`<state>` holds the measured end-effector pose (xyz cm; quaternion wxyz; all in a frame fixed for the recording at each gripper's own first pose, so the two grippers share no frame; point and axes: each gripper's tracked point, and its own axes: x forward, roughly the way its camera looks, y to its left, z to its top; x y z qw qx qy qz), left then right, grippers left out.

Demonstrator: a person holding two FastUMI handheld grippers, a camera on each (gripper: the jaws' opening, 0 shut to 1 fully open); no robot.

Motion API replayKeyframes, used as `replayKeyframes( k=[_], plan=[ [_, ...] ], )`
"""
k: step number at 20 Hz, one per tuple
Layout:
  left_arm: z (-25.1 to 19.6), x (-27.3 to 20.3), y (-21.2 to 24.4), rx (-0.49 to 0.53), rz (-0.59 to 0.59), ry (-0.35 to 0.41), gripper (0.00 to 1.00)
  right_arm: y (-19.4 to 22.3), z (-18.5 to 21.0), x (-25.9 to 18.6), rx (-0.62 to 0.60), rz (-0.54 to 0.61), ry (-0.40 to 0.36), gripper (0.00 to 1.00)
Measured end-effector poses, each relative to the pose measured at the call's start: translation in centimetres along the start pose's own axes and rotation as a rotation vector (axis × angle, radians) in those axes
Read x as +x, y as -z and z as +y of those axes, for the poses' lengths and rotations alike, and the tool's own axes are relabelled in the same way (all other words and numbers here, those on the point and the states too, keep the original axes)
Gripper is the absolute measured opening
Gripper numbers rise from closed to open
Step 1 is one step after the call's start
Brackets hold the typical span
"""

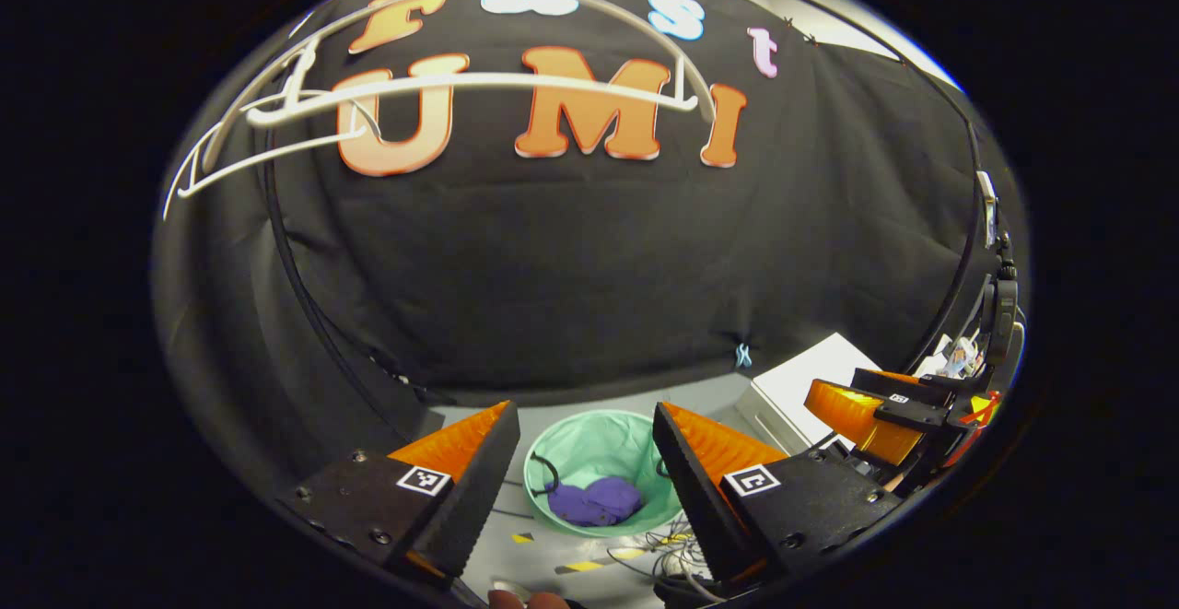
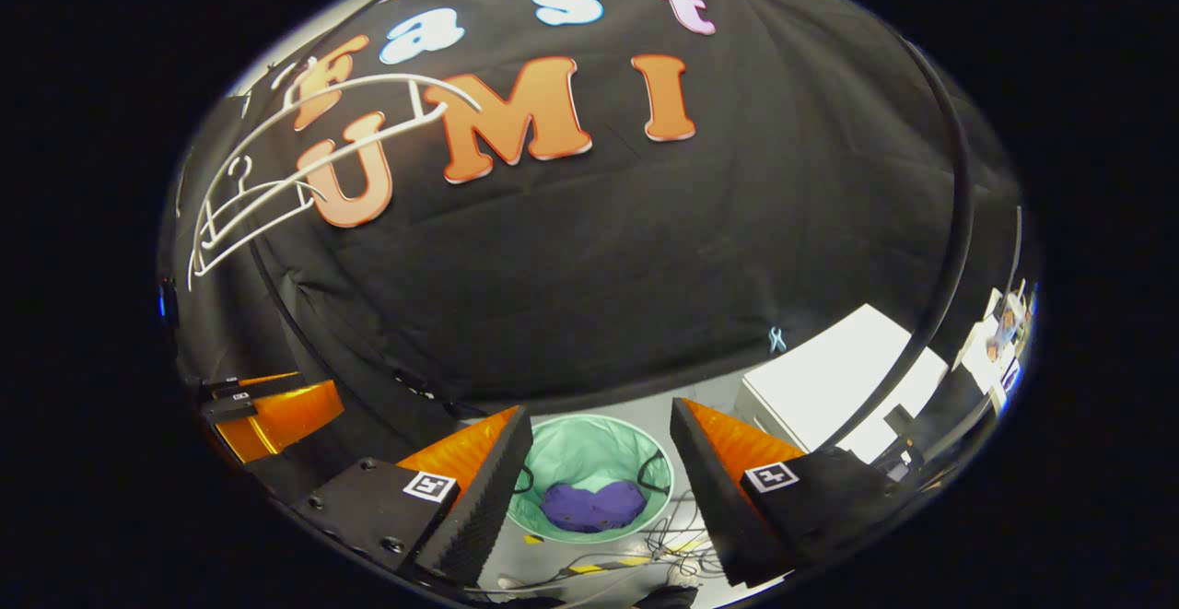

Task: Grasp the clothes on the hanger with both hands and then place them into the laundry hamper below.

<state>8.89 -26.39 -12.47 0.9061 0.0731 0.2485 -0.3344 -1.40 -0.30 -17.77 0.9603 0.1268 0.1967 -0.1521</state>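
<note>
A purple garment lies crumpled in the bottom of the mint-green laundry hamper on the floor. My left gripper hovers above it, open, with nothing between its fingers. In the right gripper view the same hamper and purple garment sit between the open, empty fingers of my right gripper. White hangers hang bare on the rail high up, at upper left in the right gripper view. The right gripper shows at the far right in the left gripper view, the left gripper at the far left in the right gripper view.
A white box stands on the floor right of the hamper. Loose cables and yellow-black tape marks lie on the grey floor in front of it. A black cloth wall rises behind.
</note>
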Motion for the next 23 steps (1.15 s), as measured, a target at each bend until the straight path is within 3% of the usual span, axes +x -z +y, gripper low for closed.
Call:
replayKeyframes(
  k=[3,9,11,13,14,15,16,17,18,23],
  plan=[
    [0.2,-2.2,-4.3,-0.052,-0.108,0.019,0.93,-4.7,1.7,-1.8,-0.048,-0.103,-0.022,0.98],
    [0.7,-6.5,-12.3,-0.051,-0.317,0.003,0.93,-10.9,3.7,-5.9,-0.105,-0.265,-0.046,0.99],
    [1.0,-7.4,-13.8,-0.055,-0.363,-0.011,0.91,-12.5,4.3,-6.6,-0.141,-0.291,-0.026,0.98],
    [1.1,-8.1,-14.9,-0.049,-0.397,-0.027,0.97,-15.1,4.9,-7.8,-0.196,-0.36,-0.01,0.98],
    [1.6,-8.5,-15.6,-0.043,-0.412,-0.037,0.9,-16.4,5.6,-8.5,-0.219,-0.395,-0.012,0.98],
    [2.1,-8.9,-16.1,-0.041,-0.424,-0.046,0.94,-17.2,6.4,-8.9,-0.233,-0.417,-0.021,0.98],
    [2.1,-9.1,-16.3,-0.044,-0.437,-0.052,0.92,-17.8,7.4,-9.3,-0.237,-0.429,-0.038,0.9],
    [2.3,-9.9,-17.0,-0.054,-0.451,-0.056,0.9,-18.3,8.2,-9.6,-0.231,-0.435,-0.059,0.9],
    [2.6,-10.3,-17.5,-0.068,-0.465,-0.058,0.91,-18.3,8.6,-9.9,-0.222,-0.437,-0.075,0.99],
    [4.0,-11.3,-18.1,-0.074,-0.492,-0.099,0.94,-18.0,9.6,-10.5,-0.223,-0.437,-0.1,0.93]
  ],
)
